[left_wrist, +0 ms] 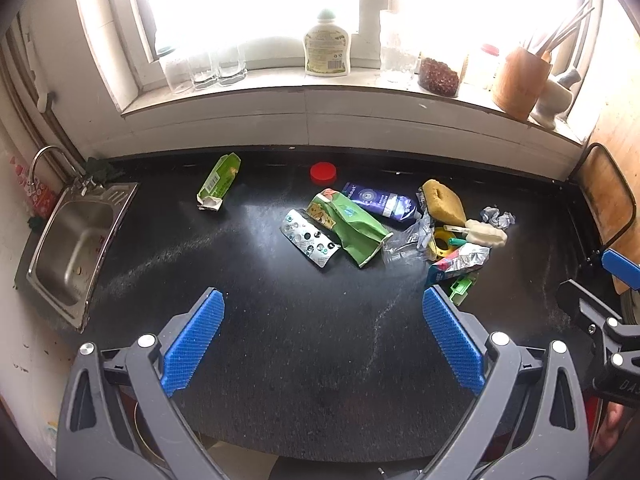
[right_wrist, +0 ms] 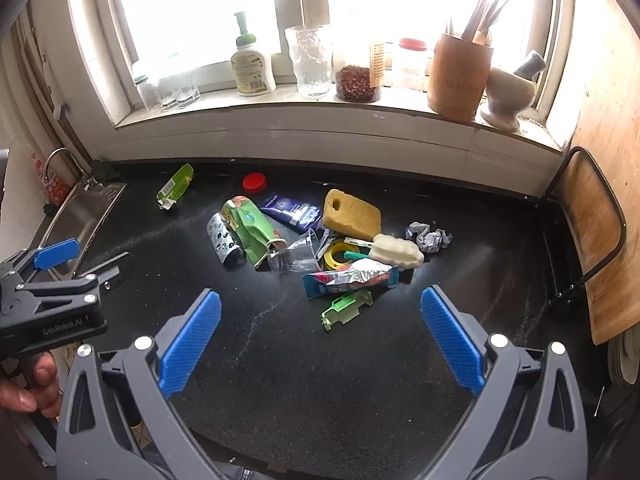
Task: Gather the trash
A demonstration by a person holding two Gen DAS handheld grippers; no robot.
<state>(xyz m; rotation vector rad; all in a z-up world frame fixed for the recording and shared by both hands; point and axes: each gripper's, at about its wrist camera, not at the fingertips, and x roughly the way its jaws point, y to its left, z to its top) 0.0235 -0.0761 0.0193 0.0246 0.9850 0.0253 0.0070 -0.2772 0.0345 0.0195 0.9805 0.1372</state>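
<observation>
Trash lies scattered on the black counter (left_wrist: 280,340): a green carton (left_wrist: 219,186), a red lid (left_wrist: 323,171), a blister pack (left_wrist: 310,242), a green pouch (left_wrist: 352,226), a purple packet (left_wrist: 380,202), a yellow sponge (left_wrist: 442,200), crumpled foil (left_wrist: 497,216) and a foil wrapper (right_wrist: 352,278). A clear cup (right_wrist: 298,256) and a green plastic piece (right_wrist: 346,308) sit near the wrapper. My left gripper (left_wrist: 322,340) hovers open over bare counter, short of the pile. My right gripper (right_wrist: 320,338) is open too, just before the green plastic piece. Neither holds anything.
A steel sink (left_wrist: 76,240) is set in at the left. The windowsill holds a soap bottle (left_wrist: 326,46), glasses (left_wrist: 204,68), jars and a wooden utensil holder (right_wrist: 460,76) with a mortar (right_wrist: 508,94). A wooden board (right_wrist: 600,248) stands at the right edge.
</observation>
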